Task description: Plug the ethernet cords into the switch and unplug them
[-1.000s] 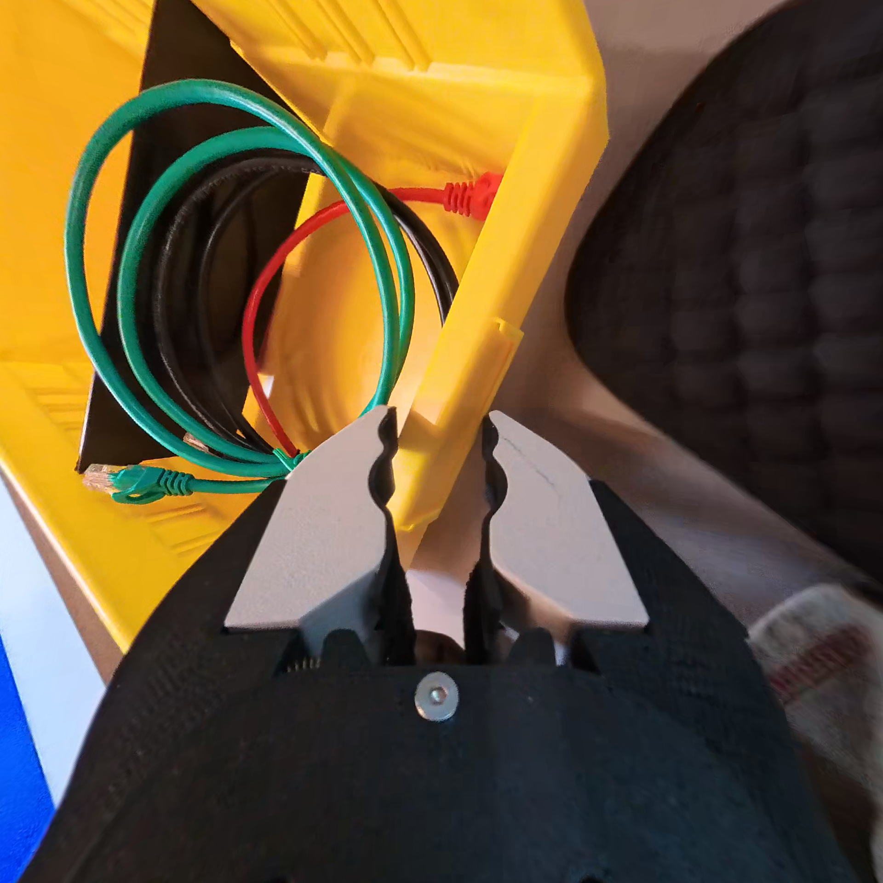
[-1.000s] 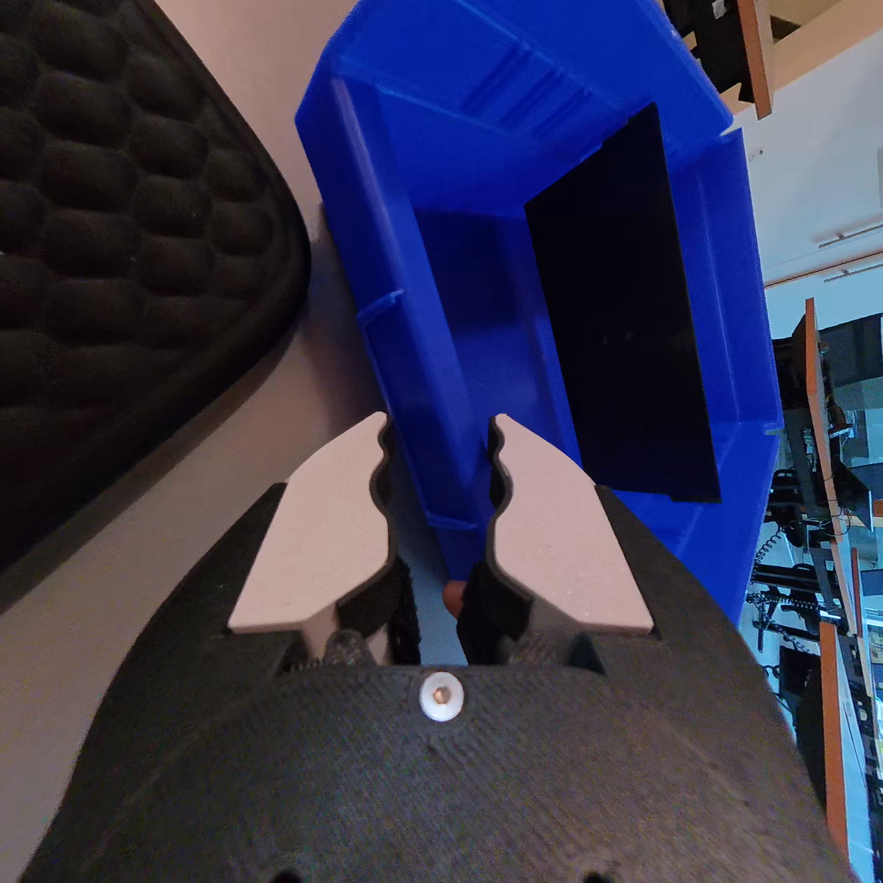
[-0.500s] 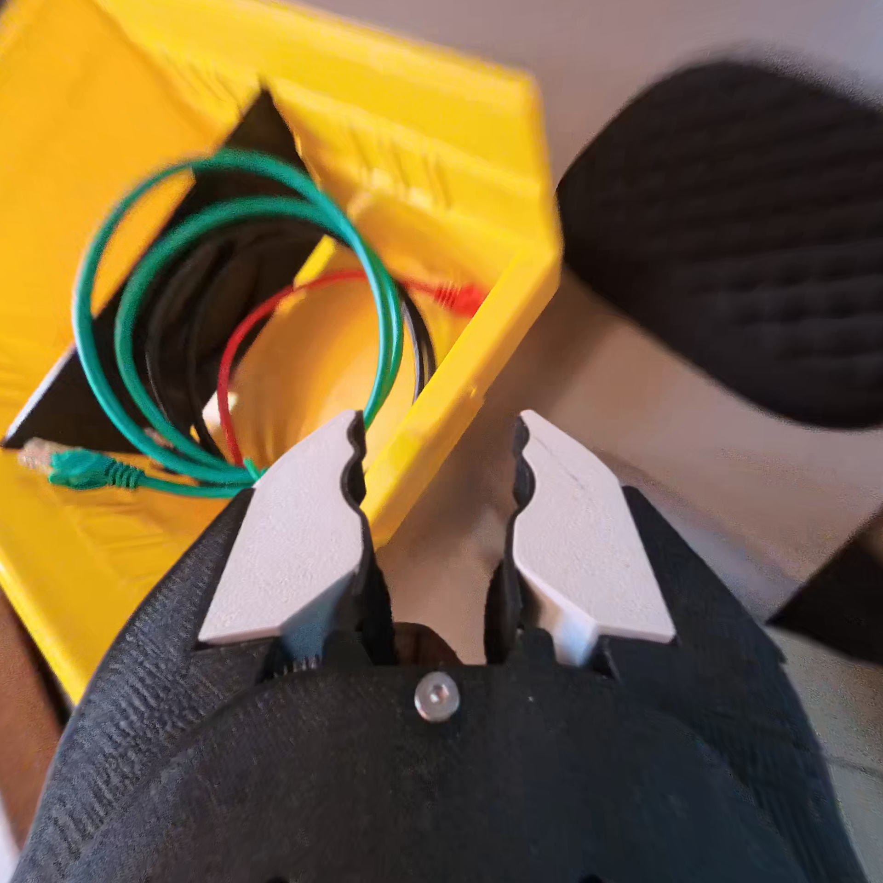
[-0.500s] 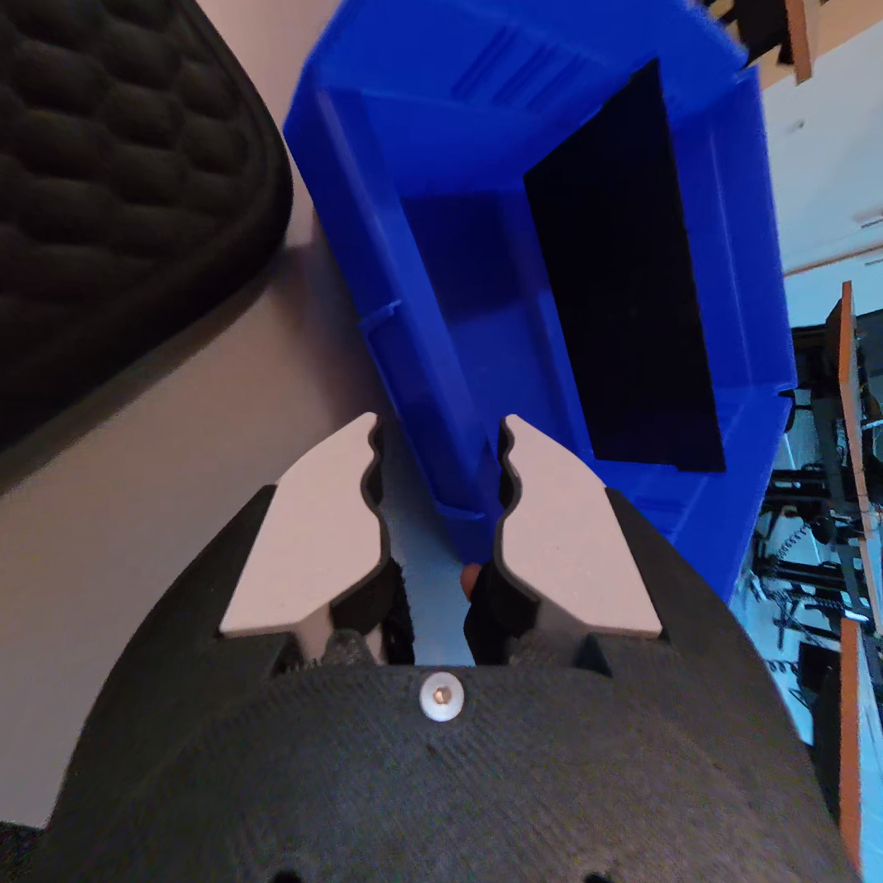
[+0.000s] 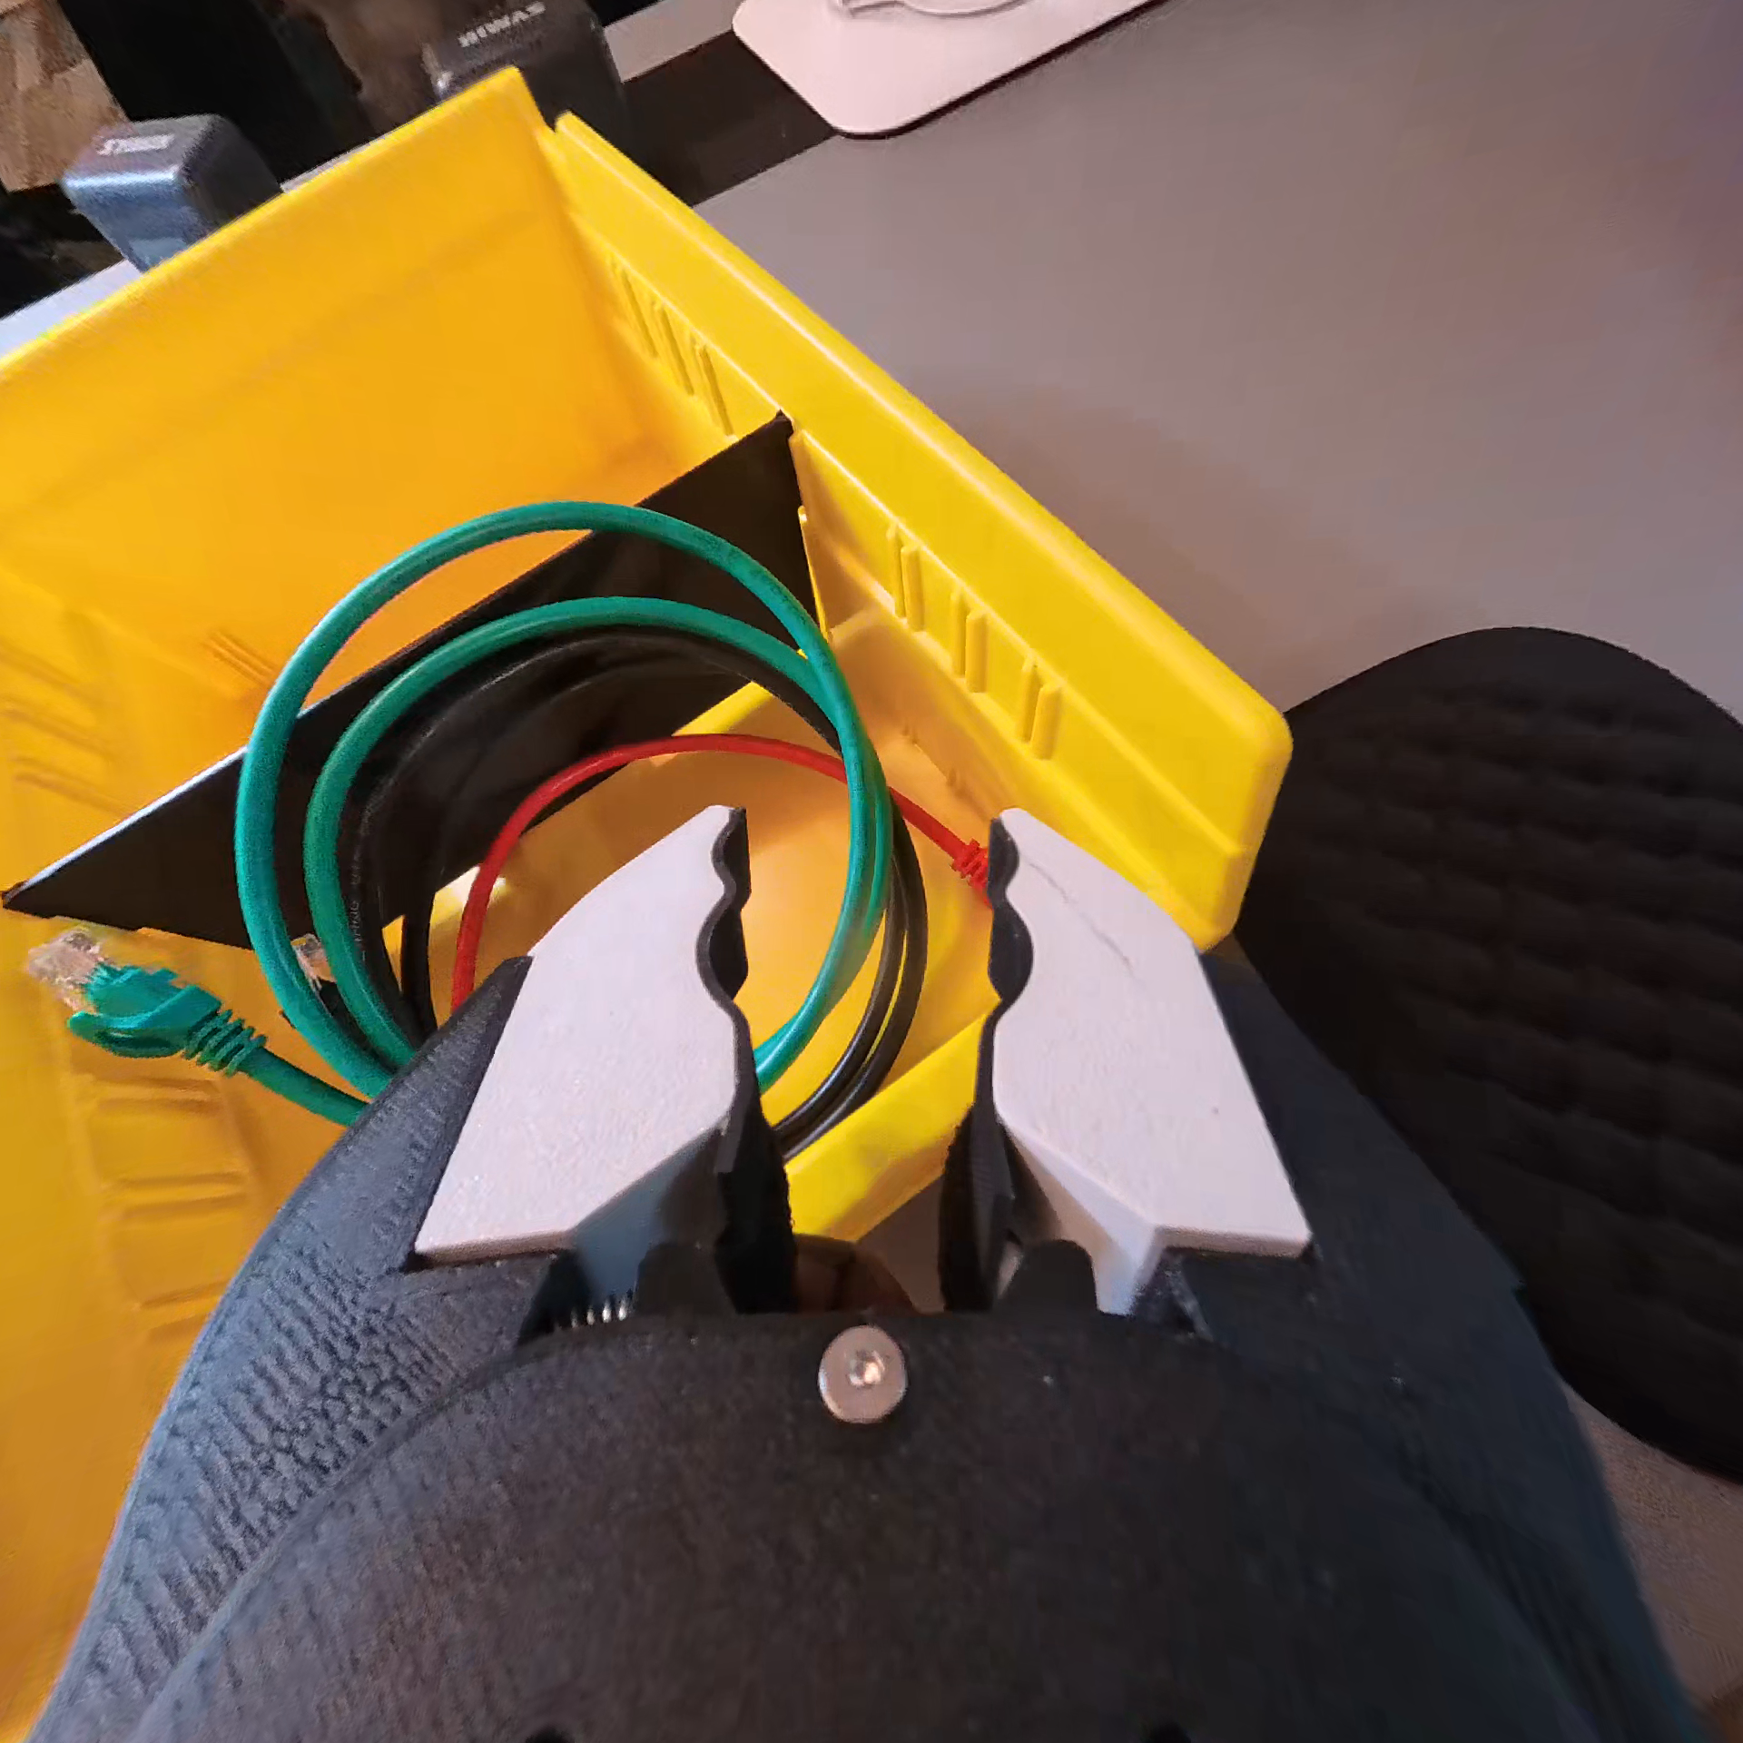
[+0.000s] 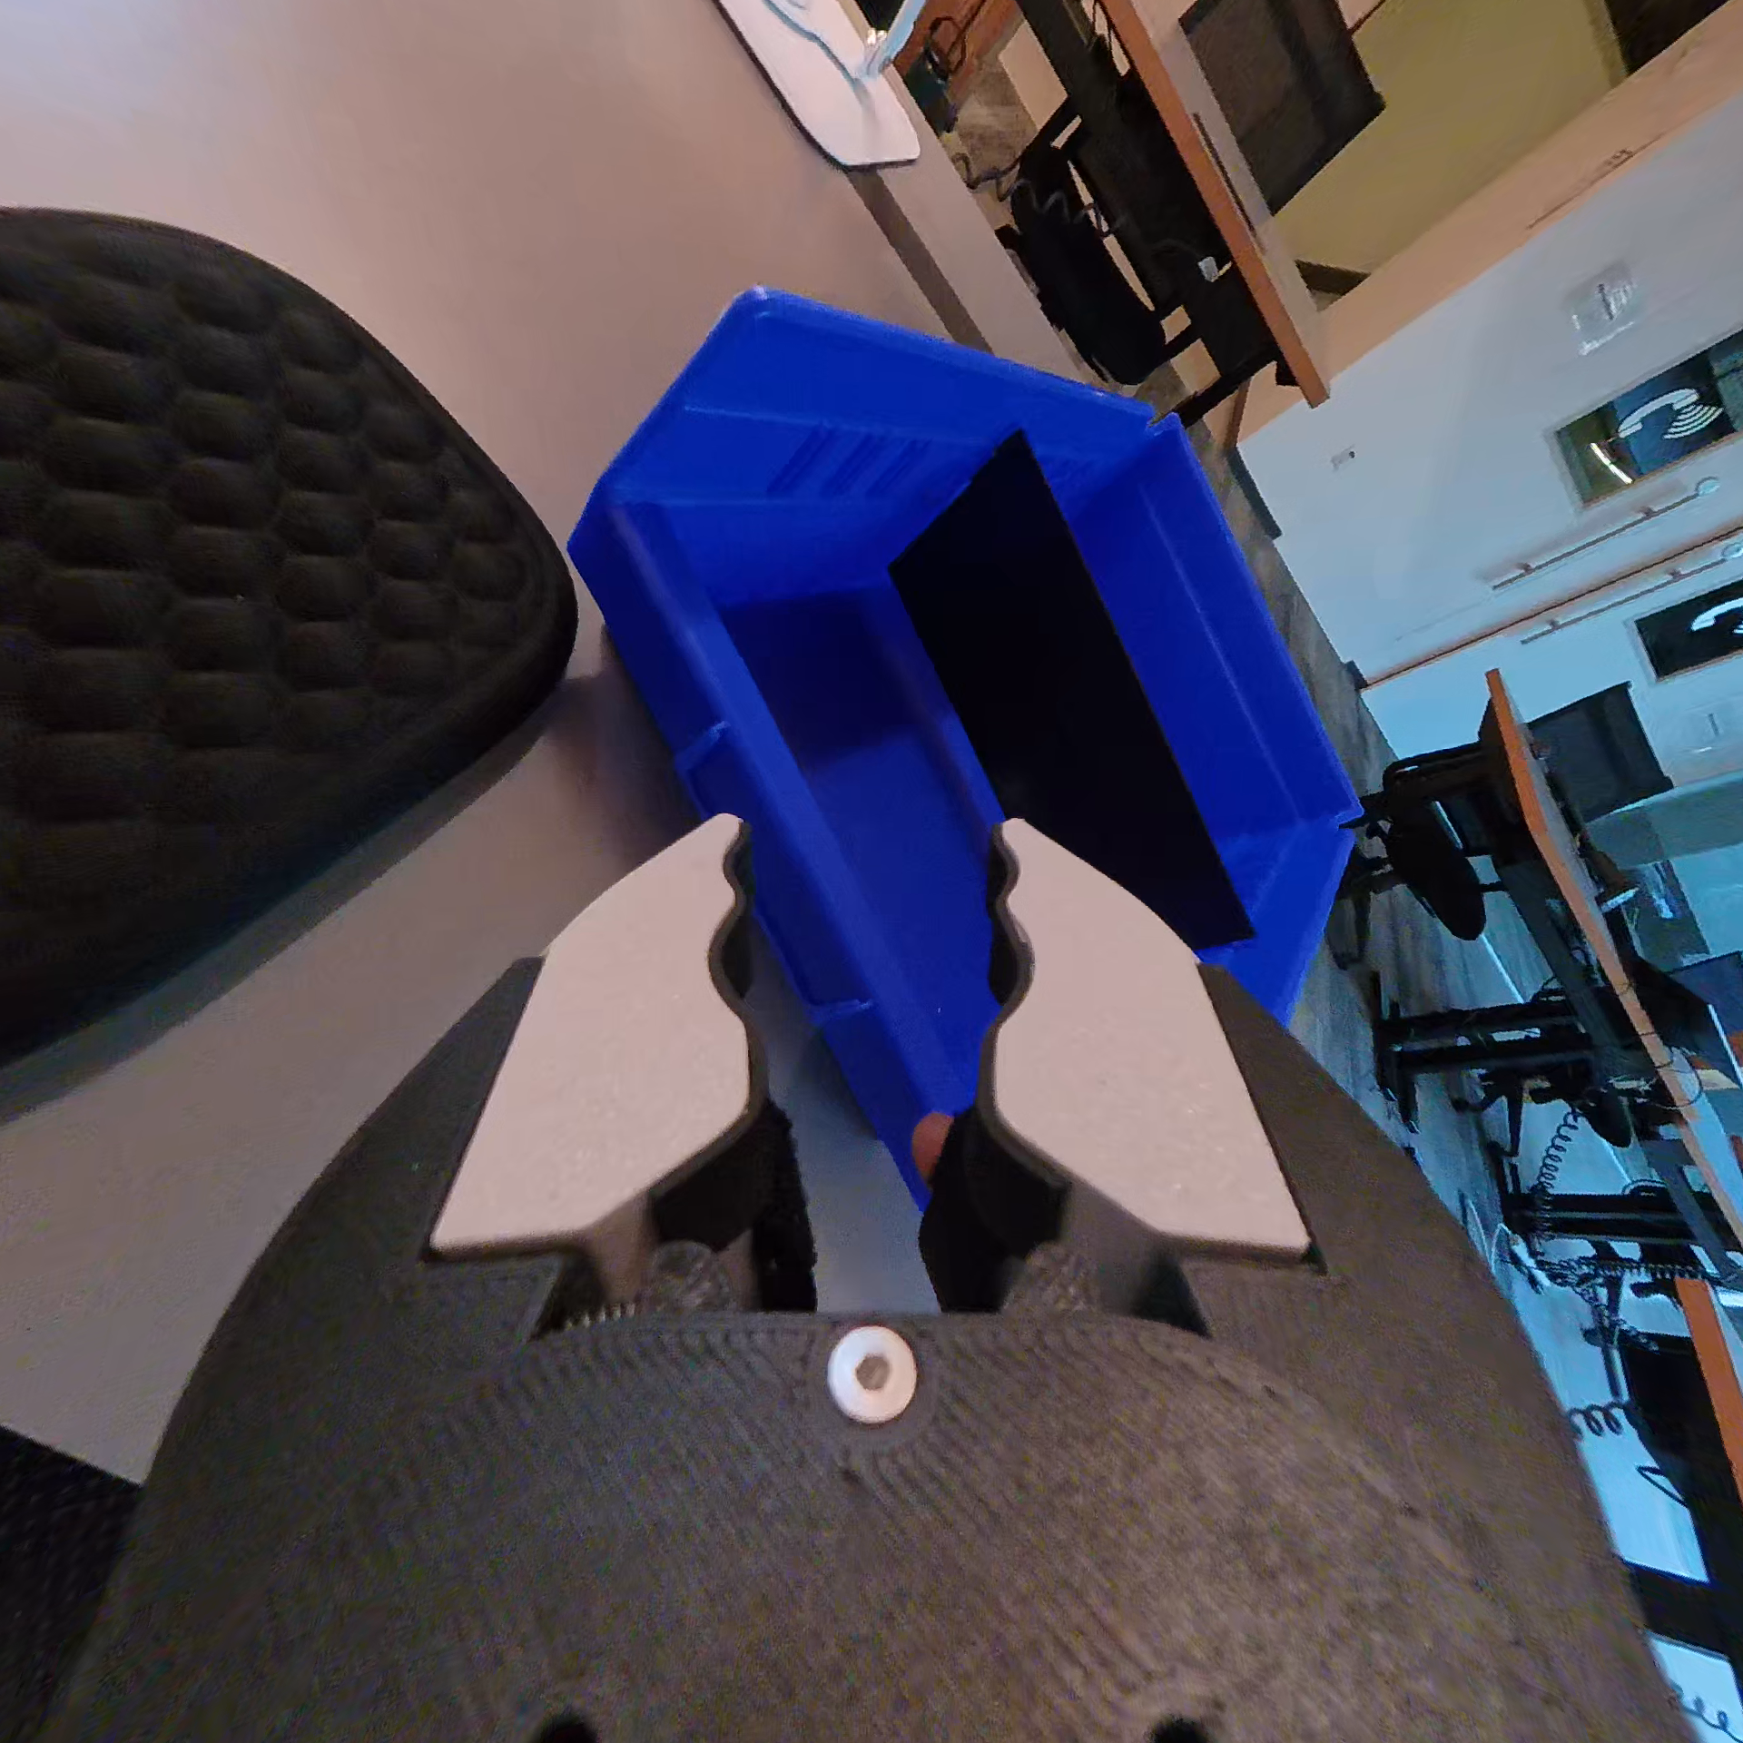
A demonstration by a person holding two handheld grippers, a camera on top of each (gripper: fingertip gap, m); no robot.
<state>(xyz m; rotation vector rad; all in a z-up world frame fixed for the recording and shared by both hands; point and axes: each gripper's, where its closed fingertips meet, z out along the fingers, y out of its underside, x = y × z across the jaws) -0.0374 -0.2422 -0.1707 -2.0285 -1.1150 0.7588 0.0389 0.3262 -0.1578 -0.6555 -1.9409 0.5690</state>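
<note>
Both the left gripper [image 5: 866,929] and right gripper [image 6: 868,929] stand parted and empty; the light, springy ethernet cords [image 5: 566,802] lie coiled in the yellow bin [image 5: 1019,604] at ten o'clock, best gripped at the stiff green plug [image 5: 141,1014].

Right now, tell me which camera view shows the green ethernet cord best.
The left wrist view. There the green ethernet cord lies coiled in the yellow bin with a black cord and a red cord, its plug in plain sight. The right wrist view shows none of it, only a blue bin.
</note>
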